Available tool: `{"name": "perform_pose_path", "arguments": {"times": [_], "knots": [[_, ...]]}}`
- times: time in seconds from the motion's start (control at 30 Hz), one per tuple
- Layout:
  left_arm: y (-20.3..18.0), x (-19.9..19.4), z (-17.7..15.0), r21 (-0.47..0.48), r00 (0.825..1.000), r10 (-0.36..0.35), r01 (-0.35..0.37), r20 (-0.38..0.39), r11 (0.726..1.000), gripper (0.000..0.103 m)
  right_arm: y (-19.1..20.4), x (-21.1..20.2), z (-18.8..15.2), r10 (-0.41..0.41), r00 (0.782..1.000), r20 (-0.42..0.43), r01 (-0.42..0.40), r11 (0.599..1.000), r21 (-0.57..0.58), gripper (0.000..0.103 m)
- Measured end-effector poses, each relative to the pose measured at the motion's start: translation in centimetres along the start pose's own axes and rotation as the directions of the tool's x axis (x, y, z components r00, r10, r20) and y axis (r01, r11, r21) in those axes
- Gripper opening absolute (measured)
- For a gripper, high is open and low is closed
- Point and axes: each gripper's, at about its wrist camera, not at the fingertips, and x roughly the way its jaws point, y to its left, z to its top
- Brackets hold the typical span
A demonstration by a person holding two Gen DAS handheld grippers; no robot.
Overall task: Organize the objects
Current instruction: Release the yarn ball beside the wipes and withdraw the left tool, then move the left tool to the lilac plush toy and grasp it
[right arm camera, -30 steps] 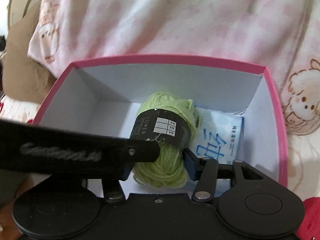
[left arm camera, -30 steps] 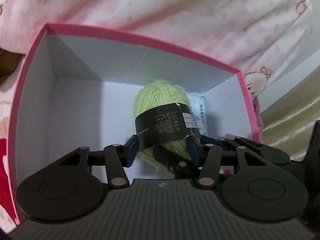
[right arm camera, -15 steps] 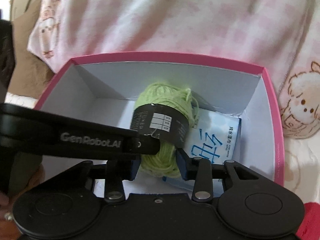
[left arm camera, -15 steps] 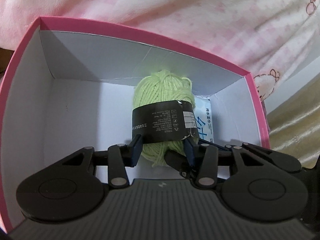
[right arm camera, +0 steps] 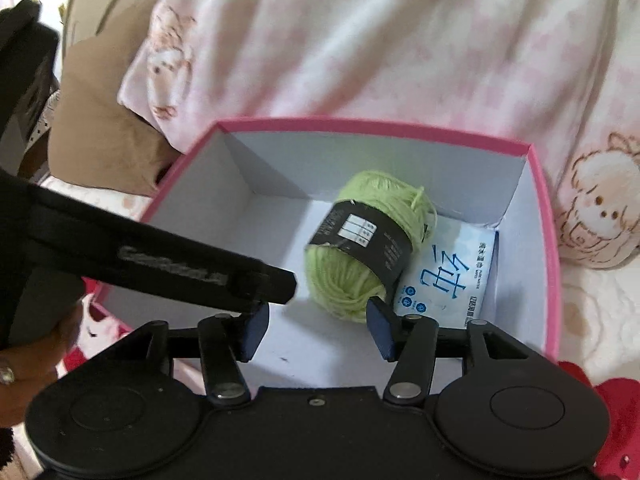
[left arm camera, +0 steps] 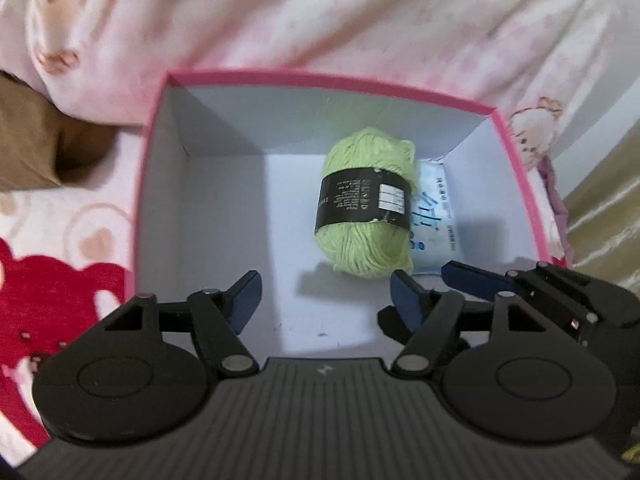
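Note:
A light green yarn ball (left arm camera: 366,208) with a black paper band lies in a pink-rimmed white box (left arm camera: 336,82), partly on a blue-and-white tissue pack (left arm camera: 436,224). My left gripper (left arm camera: 326,300) is open and empty above the box's near side, apart from the yarn. My right gripper (right arm camera: 316,326) is open too, with its right finger close to the yarn (right arm camera: 368,248). The box (right arm camera: 372,126) and tissue pack (right arm camera: 448,276) also show in the right wrist view. The left gripper's body crosses that view at the left.
The box sits on a bed with a pink checked quilt (right arm camera: 360,40) printed with sheep behind it. A brown pillow (left arm camera: 36,152) lies at the left. A red and white patterned blanket (left arm camera: 48,272) lies under the box's left side.
Both grippers opened and pulled back and up from the yarn ball. The yarn now lies free on the box floor against the tissue pack.

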Motion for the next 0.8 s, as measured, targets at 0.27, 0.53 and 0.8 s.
{"name": "perform_pose_path", "arguments": {"times": [0.27, 0.53, 0.8], "knots": [[-0.1, -7.6, -2.0, 0.087, 0.999, 0.016, -0.019, 0.033, 0.996, 0.079, 2.4, -7.0, -1.2, 0.023, 0.999, 0.047, -0.022, 1.000, -0.018, 0.060], [0.0, -13.6, -4.4, 0.155, 0.999, 0.030, -0.035, 0.037, 0.987, 0.082, 5.0, -13.4, -2.5, 0.025, 0.999, 0.026, -0.024, 0.998, -0.066, 0.063], [0.2, -16.7, -8.4, 0.206, 0.997, 0.026, -0.041, 0.075, 0.978, 0.087, 7.7, -18.6, -4.6, 0.073, 0.997, 0.006, -0.072, 0.992, -0.103, 0.073]]}}
